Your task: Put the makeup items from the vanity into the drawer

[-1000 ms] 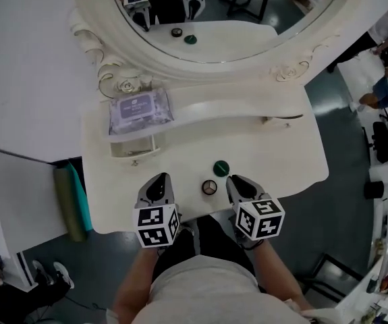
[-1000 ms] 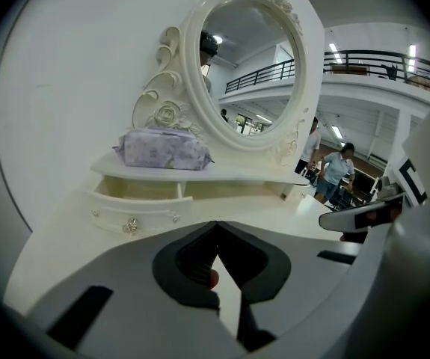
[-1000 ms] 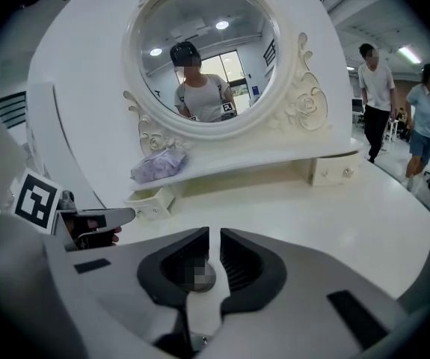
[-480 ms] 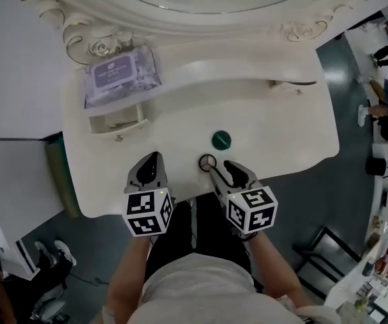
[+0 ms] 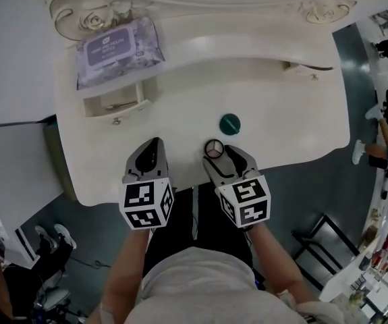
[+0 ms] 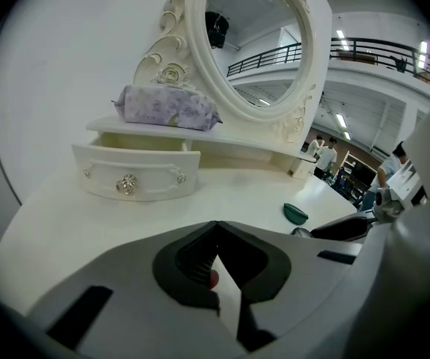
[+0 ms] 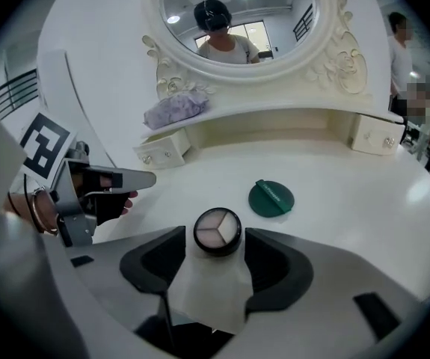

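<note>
The right gripper (image 5: 222,159) hung low over the front of the vanity (image 5: 281,113). Its jaws had just been opening and stood wide apart. A small round pot (image 7: 217,231) with three pale colours in it sat on the top, right between the jaw tips. The jaws were not squeezing it.

A flat green round case (image 5: 229,123) lay just behind the pot, a little to the right. The two were not touching.

The left gripper (image 5: 150,155) was beside the right one, over the front edge too. Its jaws were closed together, with none of the makeup in them.

At the back left, the little drawer (image 6: 136,174) was pulled open. A purple pack of wipes (image 6: 168,107) lay on the shelf just above it. The pot and the green case were well apart from the drawer. The big round mirror (image 7: 229,21) stood behind the shelf.
</note>
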